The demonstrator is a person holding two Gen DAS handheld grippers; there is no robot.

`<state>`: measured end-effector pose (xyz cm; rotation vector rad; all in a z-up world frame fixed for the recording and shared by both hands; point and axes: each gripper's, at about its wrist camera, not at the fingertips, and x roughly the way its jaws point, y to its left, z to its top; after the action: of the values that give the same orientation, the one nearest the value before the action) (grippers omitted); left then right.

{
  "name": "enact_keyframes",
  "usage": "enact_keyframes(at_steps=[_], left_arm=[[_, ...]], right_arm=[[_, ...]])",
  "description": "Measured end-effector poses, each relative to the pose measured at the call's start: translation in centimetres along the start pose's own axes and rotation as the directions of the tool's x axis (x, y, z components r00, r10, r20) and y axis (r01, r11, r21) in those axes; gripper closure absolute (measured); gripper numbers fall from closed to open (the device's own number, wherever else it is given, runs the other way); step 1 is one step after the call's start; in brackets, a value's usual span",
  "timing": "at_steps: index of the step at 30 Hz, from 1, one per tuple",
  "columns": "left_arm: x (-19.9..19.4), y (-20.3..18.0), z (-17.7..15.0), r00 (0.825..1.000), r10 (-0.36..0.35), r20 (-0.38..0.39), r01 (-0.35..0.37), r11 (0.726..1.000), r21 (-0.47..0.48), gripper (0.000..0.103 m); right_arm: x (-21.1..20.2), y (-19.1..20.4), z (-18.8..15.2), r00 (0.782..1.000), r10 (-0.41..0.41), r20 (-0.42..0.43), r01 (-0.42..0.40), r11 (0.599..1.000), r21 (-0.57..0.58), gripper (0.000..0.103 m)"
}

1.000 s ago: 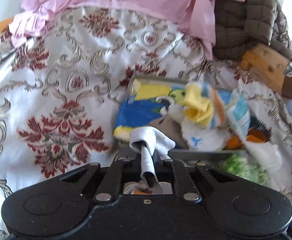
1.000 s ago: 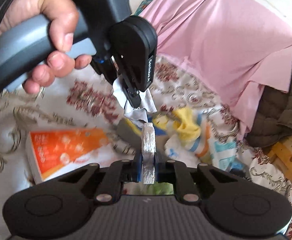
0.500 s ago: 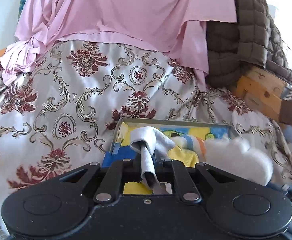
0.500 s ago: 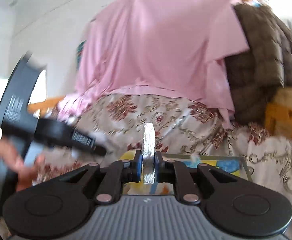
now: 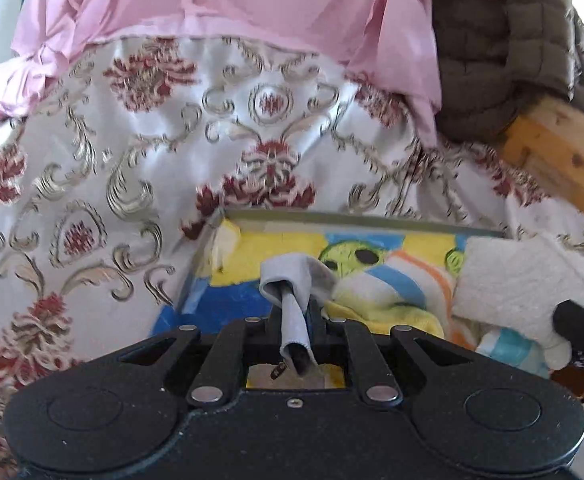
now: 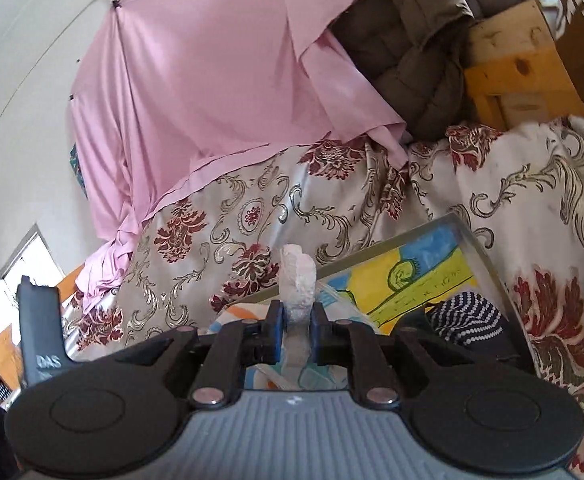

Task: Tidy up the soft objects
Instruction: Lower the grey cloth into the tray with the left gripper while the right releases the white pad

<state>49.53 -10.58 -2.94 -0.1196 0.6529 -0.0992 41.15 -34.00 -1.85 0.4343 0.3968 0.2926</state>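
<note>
The left claw (image 5: 295,312) is pinching a grey cloth (image 5: 292,280) while the right claw (image 6: 295,316) is clamping a white cloth (image 6: 297,276) over the tray (image 5: 331,216).

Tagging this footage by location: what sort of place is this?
Probably a lived-in home room: a table under a floral damask cloth, a pink sheet hung on the wall, a brown quilted jacket heaped on wooden furniture.
</note>
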Motion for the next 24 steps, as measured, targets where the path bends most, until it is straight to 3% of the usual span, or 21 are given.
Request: enact_keyframes(at_steps=[6,9,12,14,24], left_arm=[[2.0,-0.5,-1.3,0.998,0.027,-0.048,-0.027,1.0,-0.001,0.093],[2.2,-0.6,-1.5,0.998,0.038,-0.057,-0.038,0.999,0.001,0.093],[2.1,-0.7,-1.3,0.997,0.048,-0.062,-0.048,0.999,0.002,0.092],[1.9,-0.8,-1.2,0.997,0.055,-0.061,-0.055,0.998,0.008,0.091],[0.6,-0.2,-1.3,0.996,0.071,-0.049,-0.072,0.997,-0.011,0.07]], right_arm=[[1.2,-1.2,0.1,1.0,0.0,-0.031,0.003,0.996,0.084,0.084],[1.2,-2.0,0.3,0.999,-0.027,-0.031,0.03,0.993,0.112,0.077],[1.1,-2.7,0.4,0.998,-0.049,-0.035,0.053,0.989,0.141,0.063],[1.0,-3.1,0.5,0.997,-0.064,-0.039,0.069,0.986,0.153,0.061],[0.7,-2.7,0.7,0.996,-0.07,-0.049,0.076,0.987,0.138,0.057]])
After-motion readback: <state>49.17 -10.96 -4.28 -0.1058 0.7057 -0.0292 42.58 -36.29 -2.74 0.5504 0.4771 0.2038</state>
